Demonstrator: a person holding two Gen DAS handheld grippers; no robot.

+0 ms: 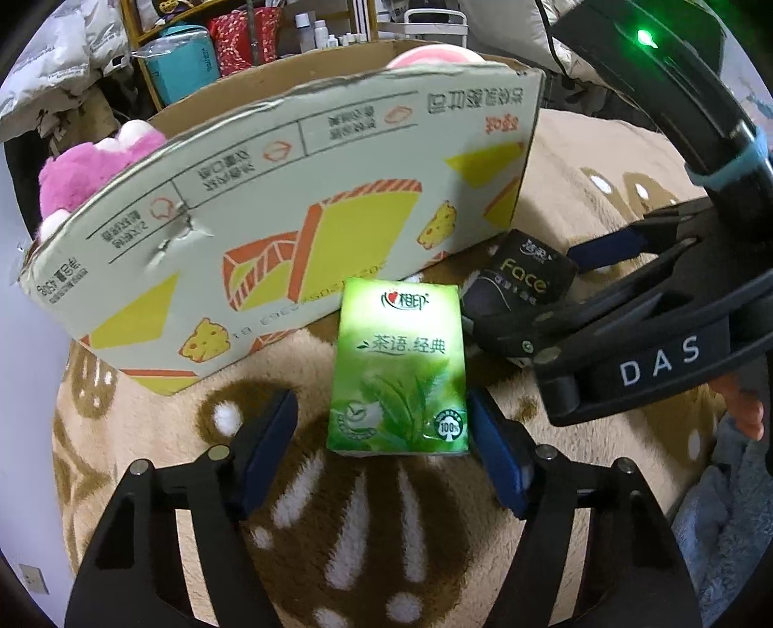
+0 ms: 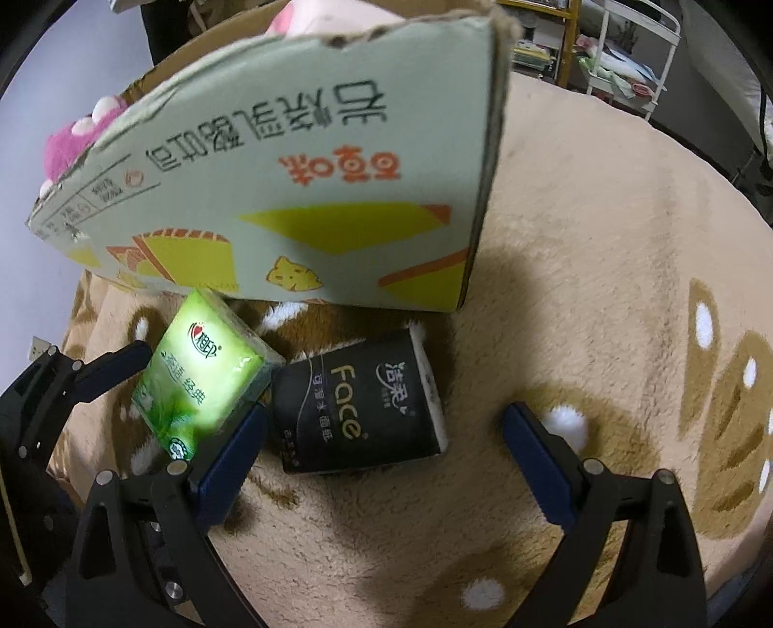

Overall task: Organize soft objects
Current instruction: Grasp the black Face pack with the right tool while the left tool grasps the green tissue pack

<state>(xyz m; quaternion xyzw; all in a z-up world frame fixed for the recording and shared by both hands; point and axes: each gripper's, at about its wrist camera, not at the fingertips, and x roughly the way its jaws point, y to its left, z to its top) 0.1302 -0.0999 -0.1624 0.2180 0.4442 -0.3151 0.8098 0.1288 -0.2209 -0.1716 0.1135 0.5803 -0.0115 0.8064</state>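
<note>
A green tissue pack [image 1: 400,369] lies on the plush blanket between the fingers of my open left gripper [image 1: 381,430]; the pads stand beside it, the right one close to its edge. It also shows in the right wrist view [image 2: 203,381]. A black "Face" tissue pack [image 2: 360,403] lies to its right, between the fingers of my open right gripper [image 2: 381,435]. The black pack [image 1: 524,280] and the right gripper [image 1: 570,290] show in the left wrist view. A pink plush toy [image 1: 92,164] sits inside the cardboard box [image 1: 290,203] behind both packs.
The beige and brown plush blanket [image 2: 579,241] covers the surface. A second pink soft item [image 1: 435,55] shows over the box's far rim. Shelves with bottles and bags [image 1: 232,43] stand behind. A white rack [image 2: 628,53] stands at the far right.
</note>
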